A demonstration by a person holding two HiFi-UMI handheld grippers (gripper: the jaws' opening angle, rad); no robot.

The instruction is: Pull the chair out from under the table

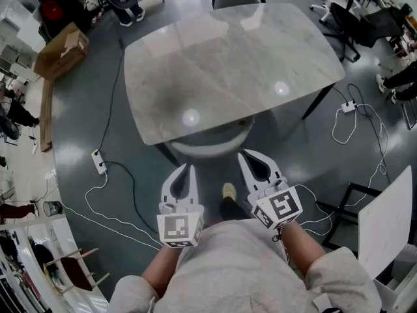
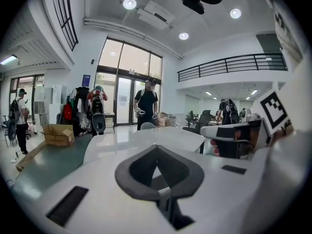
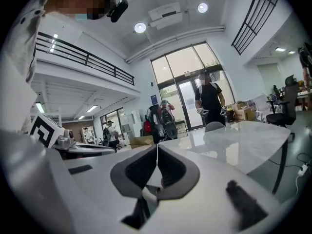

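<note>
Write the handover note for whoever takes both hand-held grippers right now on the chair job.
Left hand-held gripper: jaws together, empty.
Right hand-held gripper: jaws together, empty.
Both point at the chair and appear to stop just short of its curved back.
The chair is tucked under the near edge of the table, with only its back showing.
Done: nothing, the chair is not yet gripped or pulled.
Left: open the jaws, grip the chair back, draw it out toward you.
</note>
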